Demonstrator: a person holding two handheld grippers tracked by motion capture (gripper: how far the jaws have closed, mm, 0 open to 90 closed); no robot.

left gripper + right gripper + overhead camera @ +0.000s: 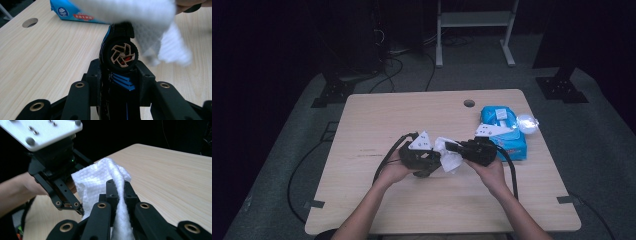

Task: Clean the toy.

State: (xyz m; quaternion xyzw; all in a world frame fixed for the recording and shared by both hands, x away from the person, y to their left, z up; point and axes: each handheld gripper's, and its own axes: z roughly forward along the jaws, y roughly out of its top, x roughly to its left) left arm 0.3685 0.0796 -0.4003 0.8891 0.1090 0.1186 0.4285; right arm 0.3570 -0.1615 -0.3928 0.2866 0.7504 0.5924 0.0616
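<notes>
My left gripper (435, 162) is shut on a black and blue toy car (117, 82); one wheel with gold spokes (121, 55) faces the left gripper view's camera between the jaws. My right gripper (451, 148) is shut on a white wipe (450, 159), whose cloth runs up between its jaws (100, 177). The wipe (142, 17) lies over the far end of the car. Both grippers meet above the middle of the wooden table (382, 120), jaws pointing at each other. In the right gripper view the left gripper (72, 205) stands close on the left, beside the wipe.
A blue pack of wipes (507, 132) lies at the table's right side, behind the right hand. A round cable hole (469, 103) sits near the far edge. Cables trail from both grippers over the front of the table. A white frame (474, 30) stands on the floor beyond.
</notes>
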